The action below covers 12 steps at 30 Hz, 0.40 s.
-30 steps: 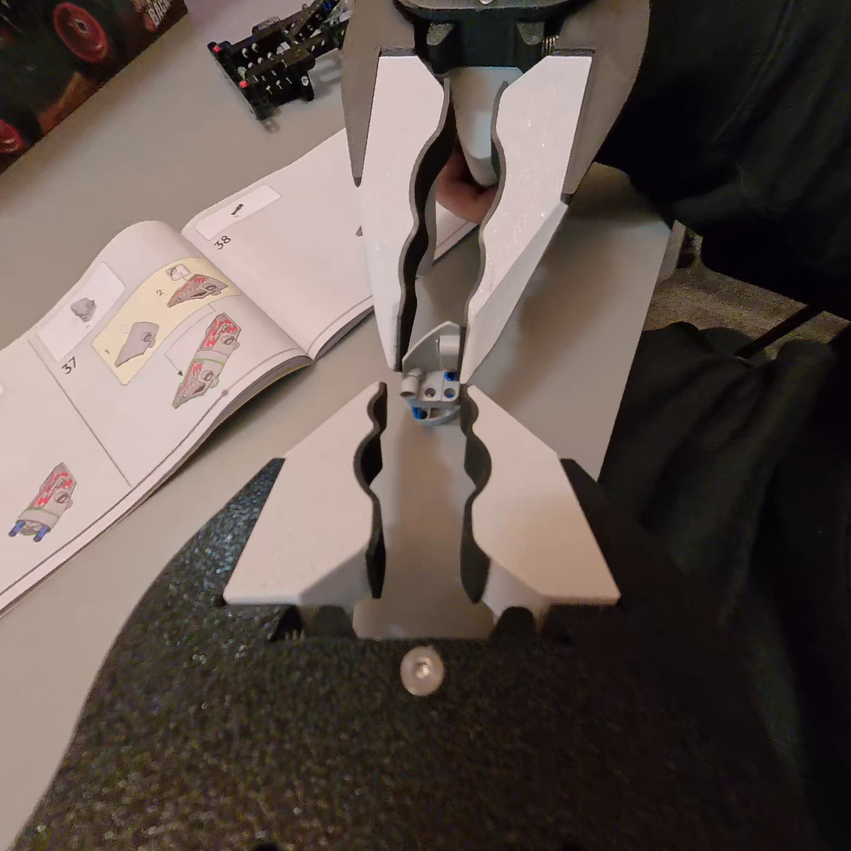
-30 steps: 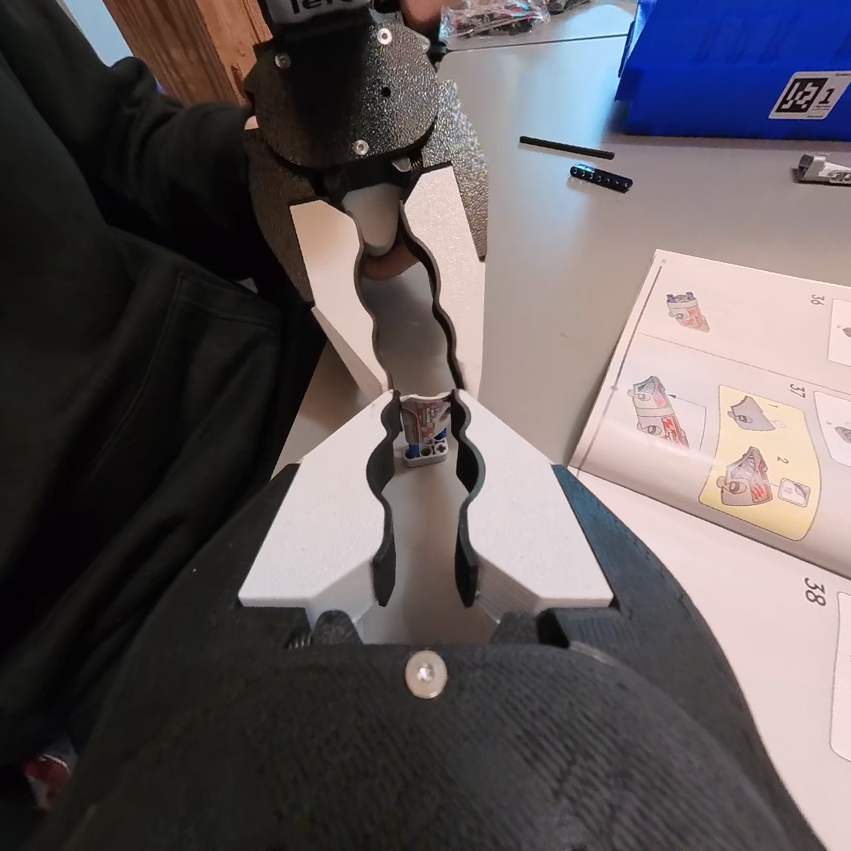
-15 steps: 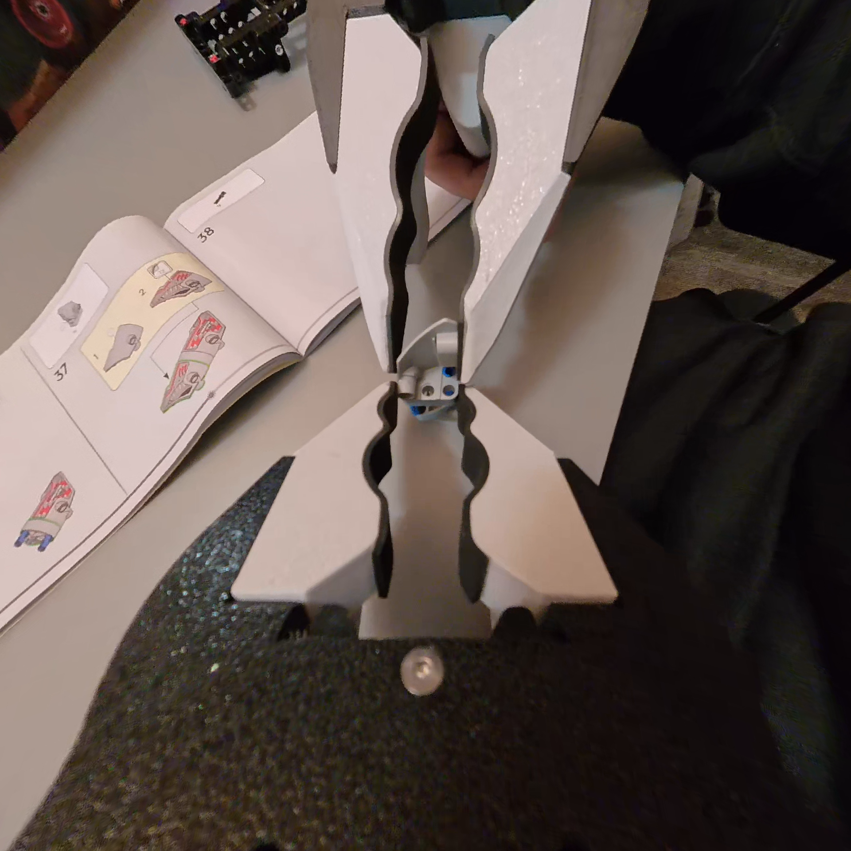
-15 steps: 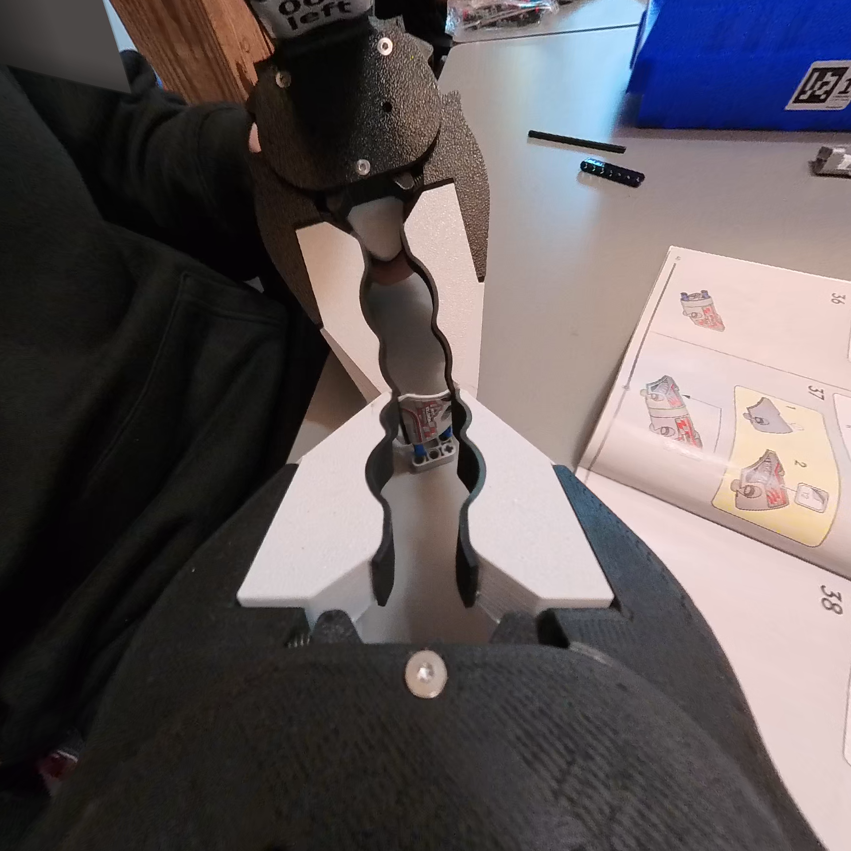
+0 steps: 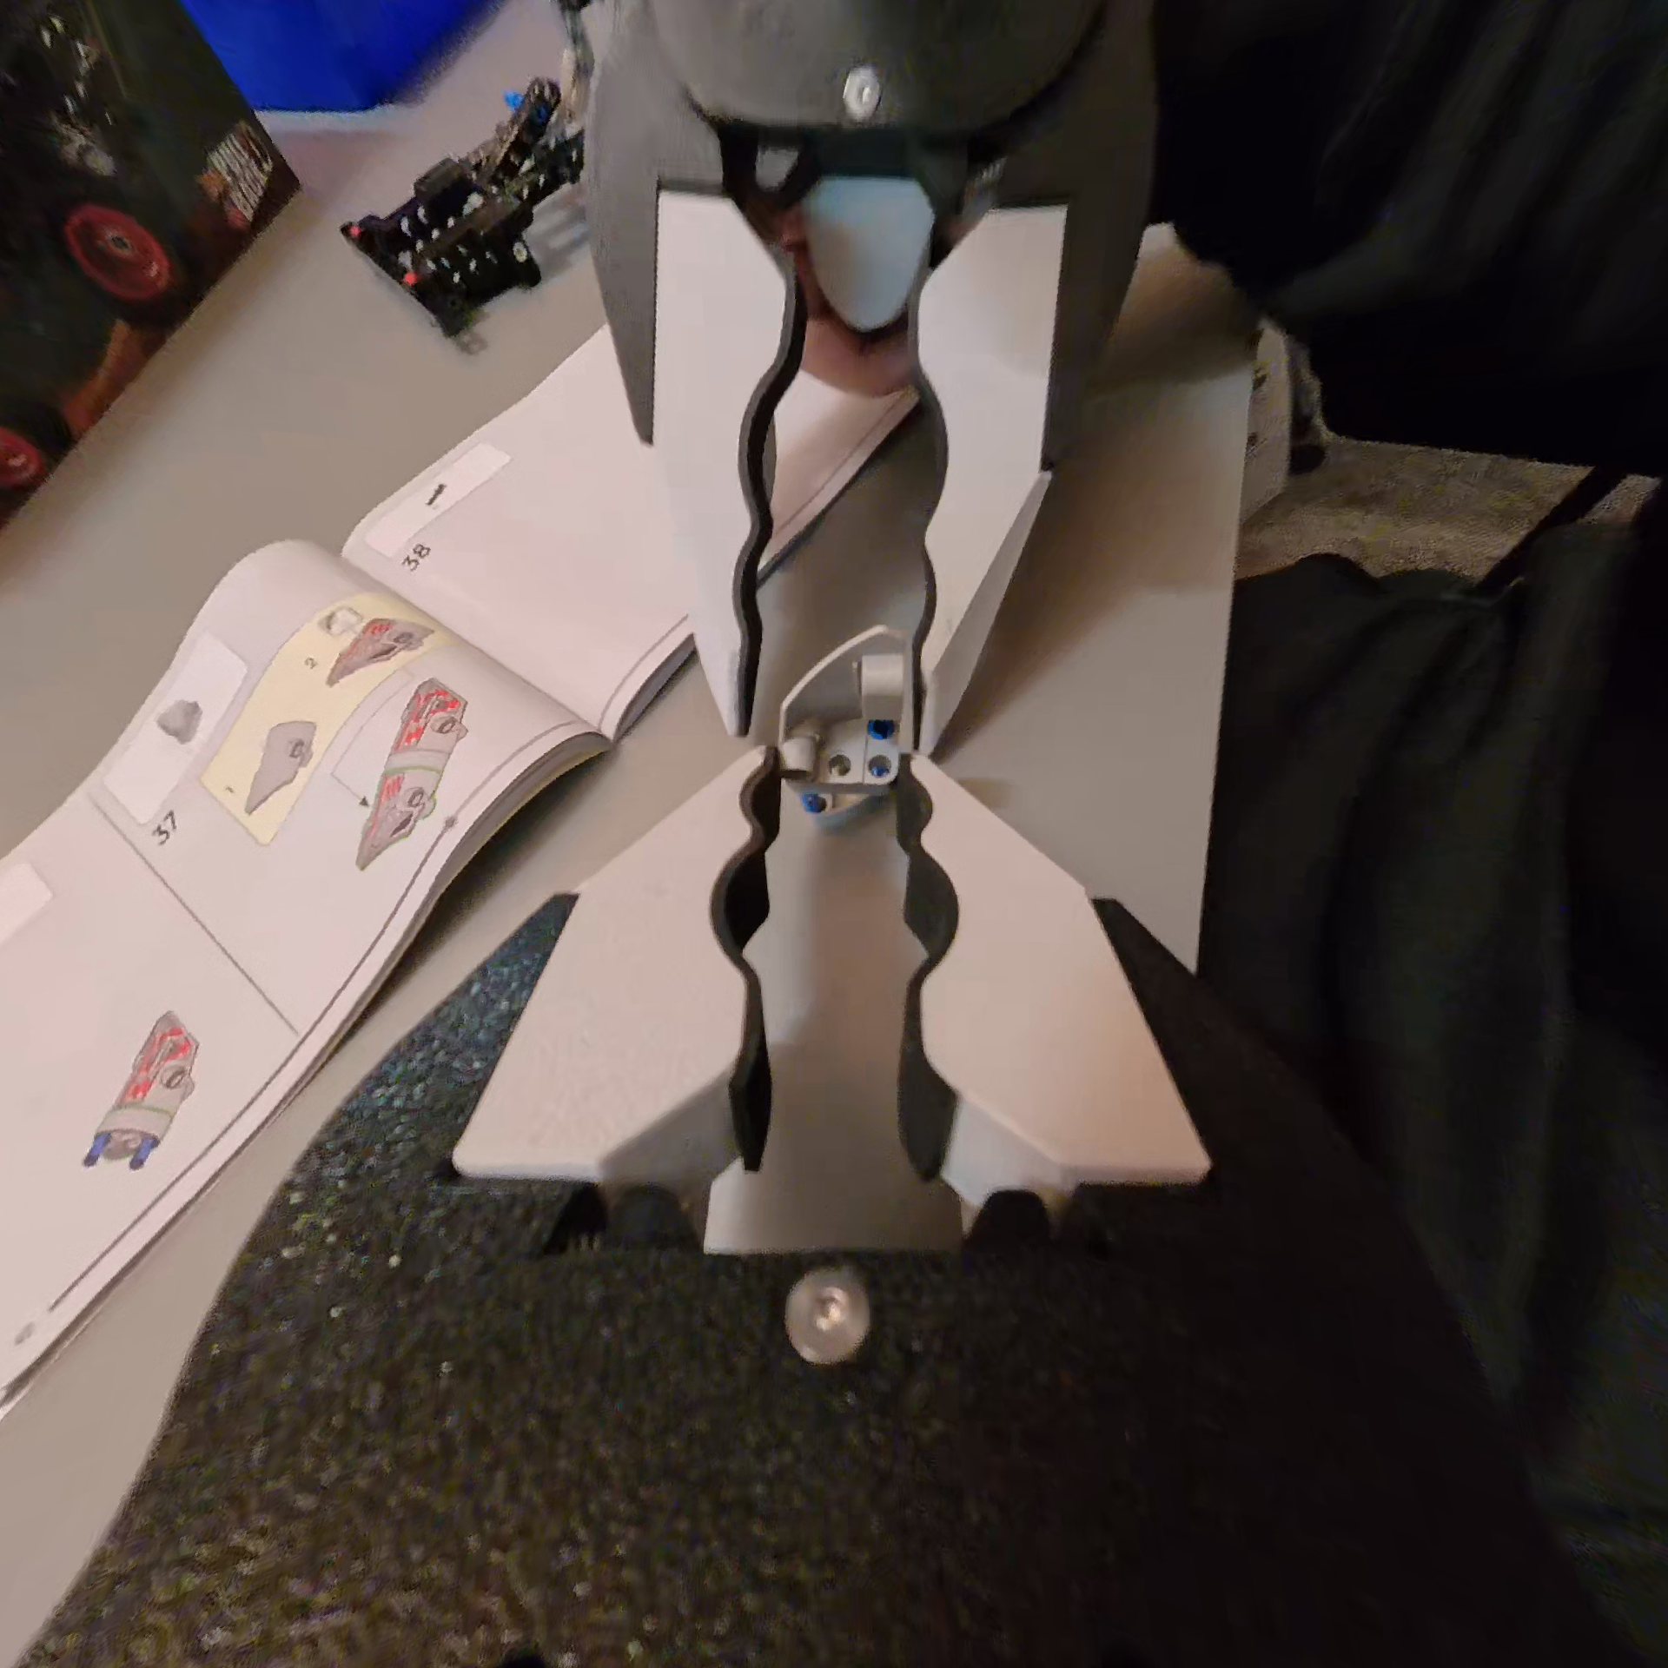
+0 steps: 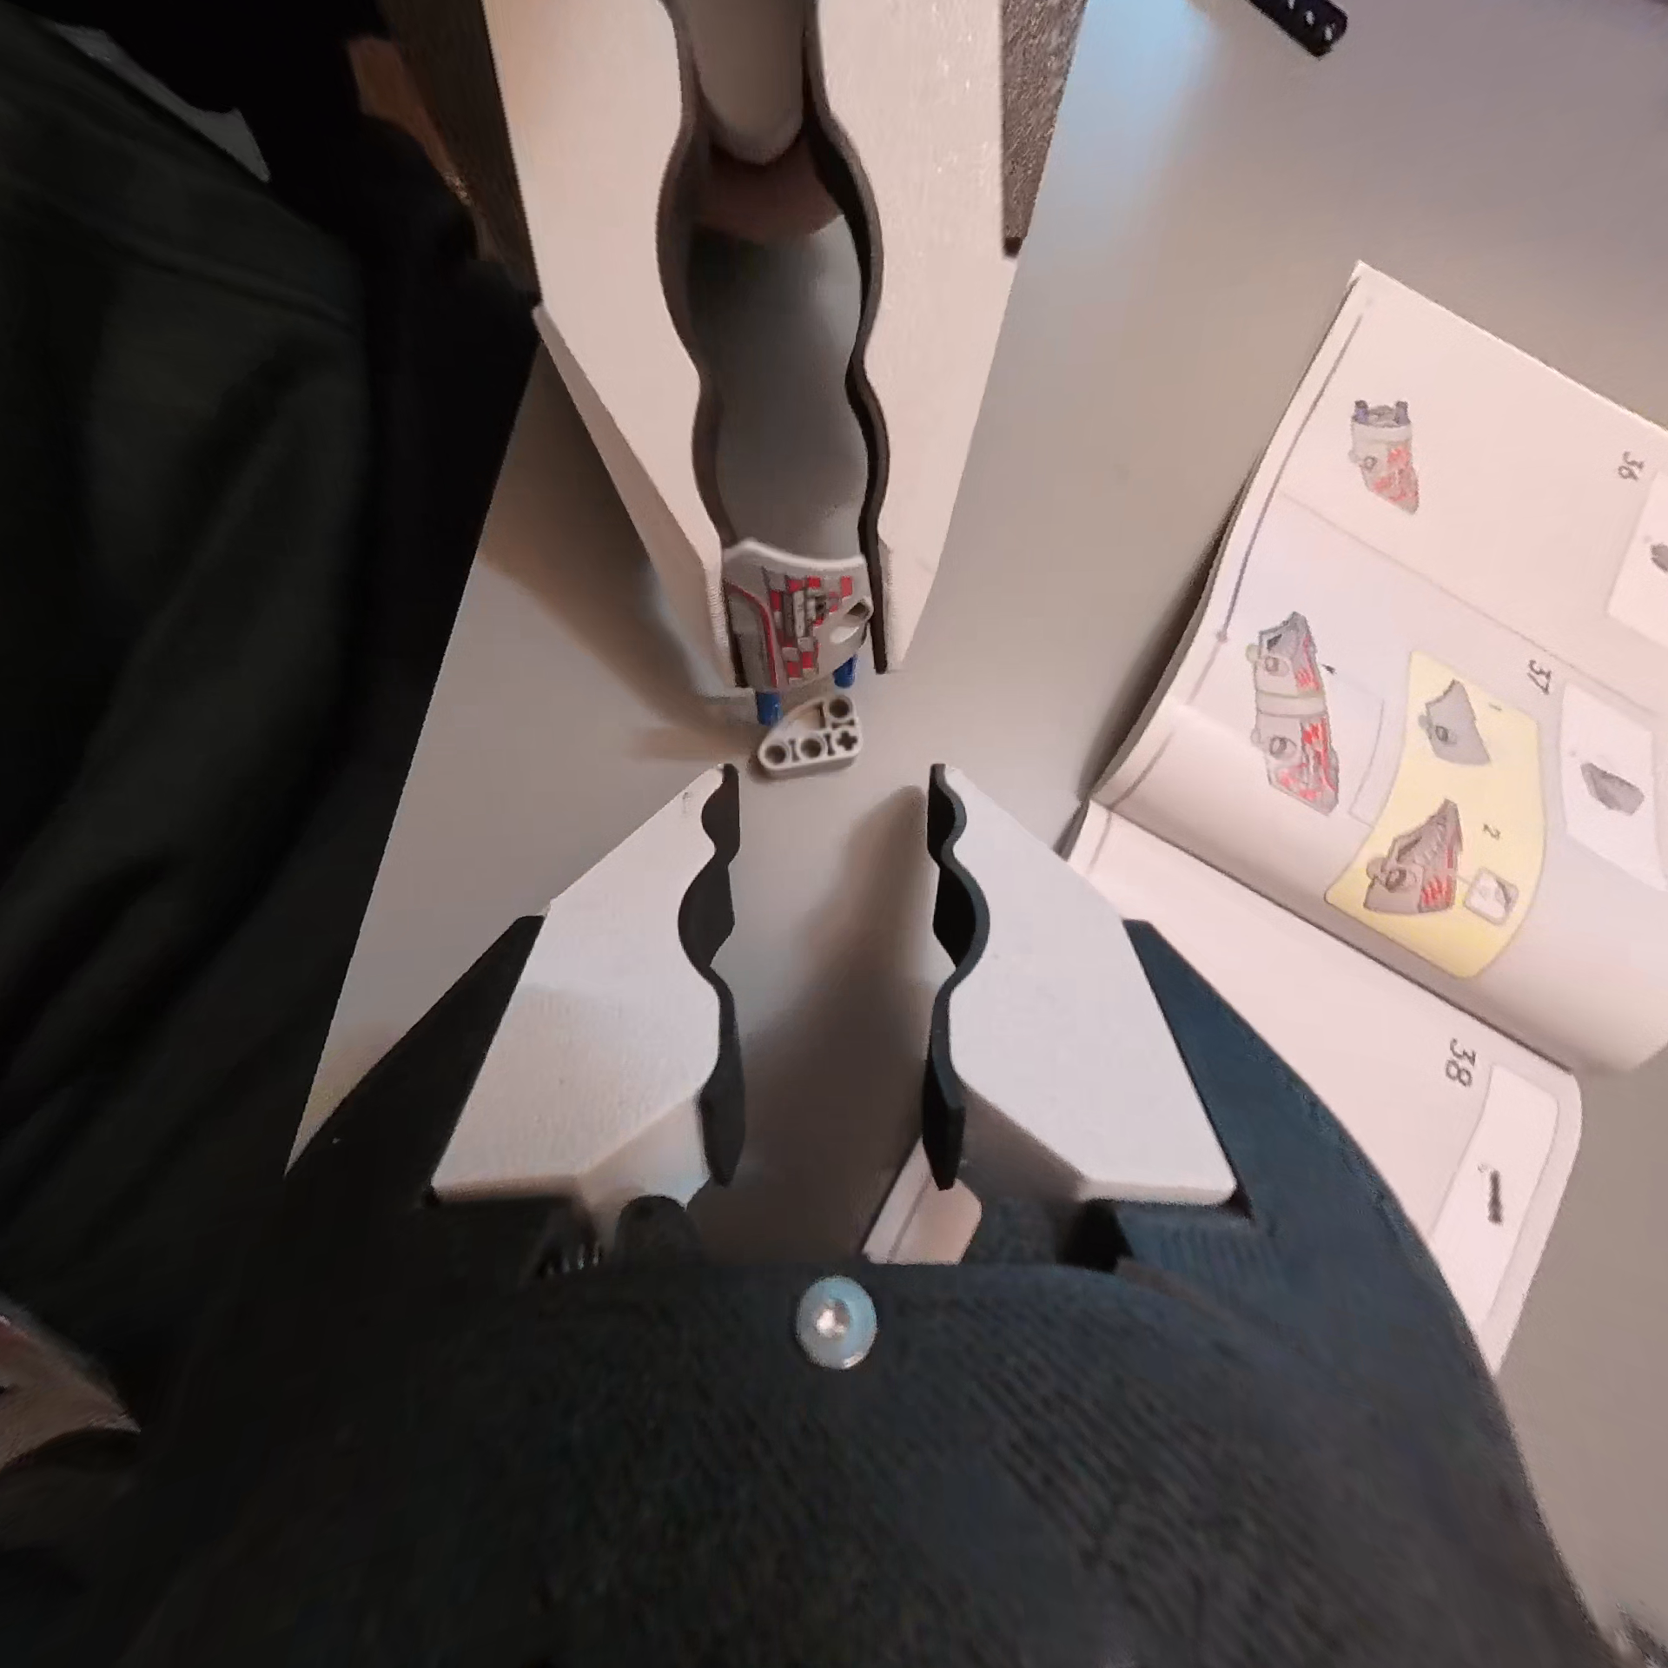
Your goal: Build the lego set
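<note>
My left gripper (image 5: pixel 835 776) is shut on a grey Lego panel (image 5: pixel 844 713) with blue pins. In the right wrist view the left gripper (image 6: pixel 799 668) reaches in from the top, and the panel (image 6: pixel 794 623) shows a red and grey sticker with the blue pins pointing toward me. A small flat grey beam with holes (image 6: pixel 812 736) sits loose just below the pins; I cannot tell if it rests on the table. My right gripper (image 6: pixel 830 776) is open and empty, its tips on either side of the beam. It faces the left gripper tip to tip (image 5: pixel 835 733).
An open instruction booklet (image 5: pixel 361 767) (image 6: pixel 1354 722) lies on the grey table (image 5: pixel 271 406). A black Lego build (image 5: pixel 469 226), a dark box (image 5: pixel 108 226) and a blue bin (image 5: pixel 343 45) stand at the back. A person's dark clothing (image 5: pixel 1444 812) (image 6: pixel 180 632) is at the table edge. Less than 4 cm separates the two grippers' tips.
My right gripper has opened and let go of the small grey beam, which now sits apart from the blue pins. Both grippers have shifted; the left still holds the panel.
</note>
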Motion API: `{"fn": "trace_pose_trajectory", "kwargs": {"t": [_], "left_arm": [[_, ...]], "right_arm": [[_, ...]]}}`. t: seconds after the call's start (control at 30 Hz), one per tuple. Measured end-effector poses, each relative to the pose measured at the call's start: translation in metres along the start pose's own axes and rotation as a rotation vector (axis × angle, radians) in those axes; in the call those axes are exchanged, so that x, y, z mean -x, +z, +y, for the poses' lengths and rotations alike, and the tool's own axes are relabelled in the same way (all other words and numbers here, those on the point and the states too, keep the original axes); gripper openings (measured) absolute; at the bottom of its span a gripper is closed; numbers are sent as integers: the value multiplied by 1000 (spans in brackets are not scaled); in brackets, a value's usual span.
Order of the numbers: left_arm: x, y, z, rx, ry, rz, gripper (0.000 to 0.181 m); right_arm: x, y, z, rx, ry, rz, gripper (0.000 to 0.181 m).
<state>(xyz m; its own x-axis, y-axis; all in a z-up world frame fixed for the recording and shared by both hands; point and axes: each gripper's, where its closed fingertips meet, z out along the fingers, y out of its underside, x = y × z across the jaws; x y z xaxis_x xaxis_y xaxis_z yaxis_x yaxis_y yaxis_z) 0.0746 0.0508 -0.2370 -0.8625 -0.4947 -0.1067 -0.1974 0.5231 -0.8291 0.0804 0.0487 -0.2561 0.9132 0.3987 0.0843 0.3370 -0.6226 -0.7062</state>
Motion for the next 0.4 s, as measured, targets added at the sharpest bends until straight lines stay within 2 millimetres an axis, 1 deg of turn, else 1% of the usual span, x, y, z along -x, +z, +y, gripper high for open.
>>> {"fn": "trace_pose_trajectory", "kwargs": {"t": [0.1,0.2,0.3,0.33,0.4], "left_arm": [[4,-9,-4,-56,19,7,22],[4,-13,-4,-92,54,52,23],[1,-15,-9,-126,86,101,23],[-1,-15,-9,-133,96,120,23],[-4,-16,-10,-141,114,155,23]], "right_arm": [[1,6,-3,-13,4,-20,38],[5,9,-5,-33,16,-35,31],[12,15,-11,-61,57,-53,34],[14,14,-10,-53,61,-53,36],[20,5,-3,-23,28,-56,40]]}}
